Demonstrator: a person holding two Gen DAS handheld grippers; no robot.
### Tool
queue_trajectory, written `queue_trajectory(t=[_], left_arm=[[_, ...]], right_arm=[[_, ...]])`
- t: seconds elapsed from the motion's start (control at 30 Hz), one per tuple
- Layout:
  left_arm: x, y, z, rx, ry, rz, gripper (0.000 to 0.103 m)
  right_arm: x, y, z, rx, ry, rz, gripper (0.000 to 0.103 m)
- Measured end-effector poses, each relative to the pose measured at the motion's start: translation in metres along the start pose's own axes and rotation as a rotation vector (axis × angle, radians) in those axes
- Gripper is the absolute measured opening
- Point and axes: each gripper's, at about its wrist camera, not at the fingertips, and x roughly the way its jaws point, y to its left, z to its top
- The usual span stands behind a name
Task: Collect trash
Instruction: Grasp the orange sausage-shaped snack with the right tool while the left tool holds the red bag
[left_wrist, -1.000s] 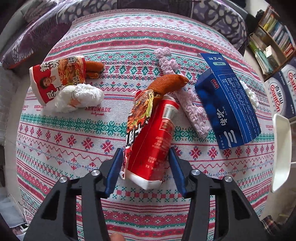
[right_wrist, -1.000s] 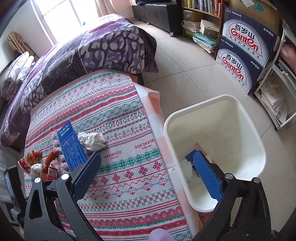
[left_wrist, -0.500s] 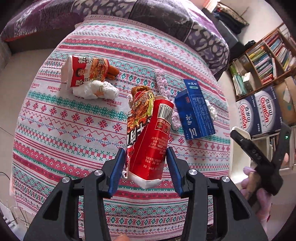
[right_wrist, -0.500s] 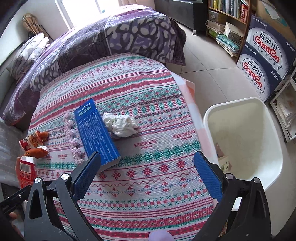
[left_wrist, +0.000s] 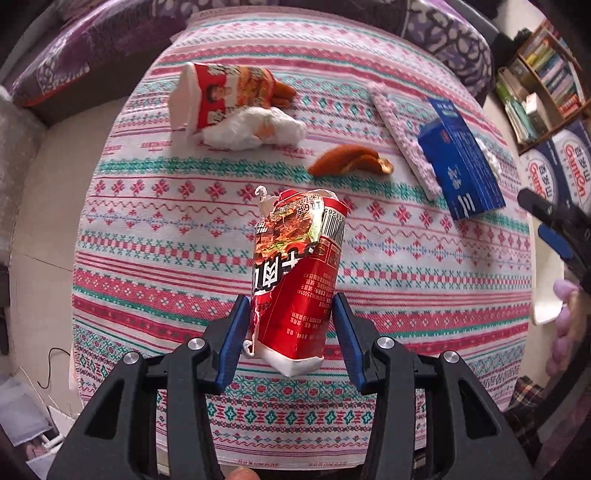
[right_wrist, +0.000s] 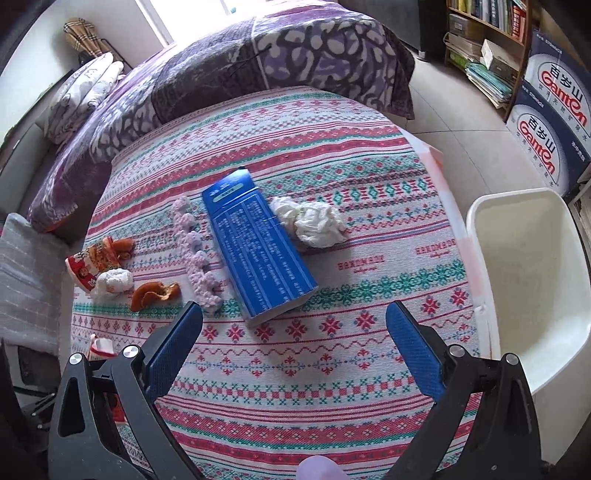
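Observation:
My left gripper is shut on a torn red noodle cup and holds it above the patterned tablecloth. On the cloth lie a second red cup, a white tissue wad, an orange peel, a purple knitted strip and a blue box. My right gripper is open and empty, hovering just short of the near end of the blue box. Another tissue wad touches that box's right side.
A white bin stands on the floor off the table's right edge. A purple-covered sofa runs along the far side. Bookshelves and water cartons sit at the right. A gloved hand shows at the right edge.
The left gripper lifted the red cup off the table, uncovering the orange peel. The right gripper swung left from over the bin to over the table near the blue box.

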Motion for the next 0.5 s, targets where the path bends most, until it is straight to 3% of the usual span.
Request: queue_trajectory(t=[0.13,0.27,0.37,0.43,0.5], left_arm=[[-0.031,0.028,0.006,-0.155,-0.125,-0.023,0.046],[-0.059,0.049,0.013,-0.284,-0.234,-0.059,0.047],[-0.076,0.067,0.013,-0.35,-0.287,-0.072,0.047],[-0.082,0.075,0.012,-0.384,-0.306,-0.09,0.047],[-0.083,0.077,0.014,-0.406,-0.314,-0.099,0.047]], right_arm=[[-0.001,0.049,-0.012,-0.21,-0.064,0.026,0.094],[0.005,0.114,-0.039,-0.653,-0.129,0.091,0.093],[0.026,0.145,-0.051,-0.895,-0.111,0.058,0.09],[0.046,0.155,-0.046,-0.938,-0.064,0.066,0.081],[0.061,0.162,-0.037,-0.923,-0.005,0.097,0.06]])
